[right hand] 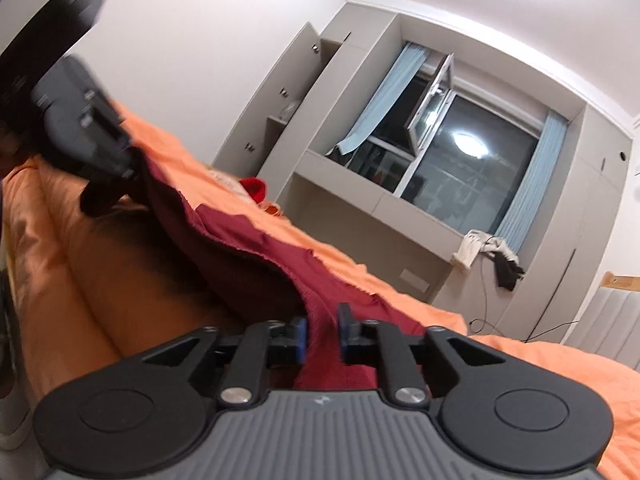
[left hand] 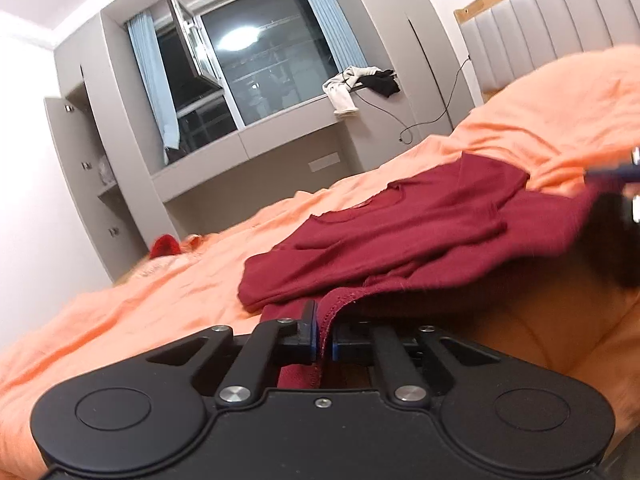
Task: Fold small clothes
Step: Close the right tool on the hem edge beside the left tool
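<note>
A dark red garment (left hand: 400, 232) lies partly folded on the orange bedspread (left hand: 120, 312). My left gripper (left hand: 325, 340) is shut on its hemmed near edge and lifts it off the bed. My right gripper (right hand: 322, 340) is shut on another edge of the same dark red garment (right hand: 248, 240), which stretches between the two grippers. The right gripper also shows blurred at the right edge of the left wrist view (left hand: 624, 200). The left gripper shows blurred at the upper left of the right wrist view (right hand: 104, 148).
A small bright red item (left hand: 165, 245) lies farther back on the bed; it also shows in the right wrist view (right hand: 254, 189). Behind are a window (left hand: 256, 64), grey cabinets, clothes on the sill (left hand: 360, 84), a cable, and a padded headboard (left hand: 540, 28).
</note>
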The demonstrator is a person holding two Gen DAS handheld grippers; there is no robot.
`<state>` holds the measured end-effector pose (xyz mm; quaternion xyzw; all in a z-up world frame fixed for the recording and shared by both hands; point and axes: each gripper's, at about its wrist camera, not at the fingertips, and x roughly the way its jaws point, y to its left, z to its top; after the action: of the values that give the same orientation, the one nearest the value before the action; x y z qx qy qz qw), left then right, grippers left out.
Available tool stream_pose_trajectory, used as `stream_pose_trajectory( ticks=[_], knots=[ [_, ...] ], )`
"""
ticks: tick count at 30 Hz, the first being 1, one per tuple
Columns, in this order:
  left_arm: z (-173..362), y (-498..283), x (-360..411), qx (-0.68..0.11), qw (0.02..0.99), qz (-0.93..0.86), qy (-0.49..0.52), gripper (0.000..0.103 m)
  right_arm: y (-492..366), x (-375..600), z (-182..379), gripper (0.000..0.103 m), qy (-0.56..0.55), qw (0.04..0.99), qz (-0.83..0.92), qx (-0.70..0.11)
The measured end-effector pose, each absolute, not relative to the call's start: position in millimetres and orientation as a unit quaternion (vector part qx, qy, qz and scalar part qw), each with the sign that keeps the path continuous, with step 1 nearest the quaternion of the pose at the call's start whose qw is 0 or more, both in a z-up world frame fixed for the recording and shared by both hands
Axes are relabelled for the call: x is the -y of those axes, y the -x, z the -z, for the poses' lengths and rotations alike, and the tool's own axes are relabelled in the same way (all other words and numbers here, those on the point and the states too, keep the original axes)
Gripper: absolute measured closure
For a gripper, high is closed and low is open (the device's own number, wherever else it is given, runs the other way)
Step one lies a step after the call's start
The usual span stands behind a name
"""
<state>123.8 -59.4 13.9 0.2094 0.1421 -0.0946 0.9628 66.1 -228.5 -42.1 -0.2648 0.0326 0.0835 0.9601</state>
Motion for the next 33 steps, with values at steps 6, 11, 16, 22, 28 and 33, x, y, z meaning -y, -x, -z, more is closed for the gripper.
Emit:
stream_pose_trajectory(
  ticks=[6,11,16,22,28,33],
  knots=[
    [-42,-142,57,-0.154,0.969,0.099,-0.165,0.097,-67,213,67,0.033,0.296,0.945,-0.113,-0.082],
    [-58,-143,58,-0.140,0.971,0.100,-0.167,0.097,-71,198,87,0.032,0.365,0.926,-0.063,-0.075],
    [-58,-144,54,-0.145,0.972,0.101,-0.154,0.097,-77,207,86,0.036,0.357,0.931,-0.012,-0.076],
    [-54,-139,50,-0.138,0.972,0.102,-0.161,0.097,-70,210,78,0.085,0.348,0.935,0.008,-0.063],
    [-27,-129,54,-0.144,0.970,0.082,-0.178,0.089,-54,223,44,0.097,0.301,0.953,0.027,-0.023],
    [2,-130,58,-0.192,0.956,0.068,-0.210,0.070,-55,224,18,0.098,0.319,0.947,0.025,0.000]
  ],
)
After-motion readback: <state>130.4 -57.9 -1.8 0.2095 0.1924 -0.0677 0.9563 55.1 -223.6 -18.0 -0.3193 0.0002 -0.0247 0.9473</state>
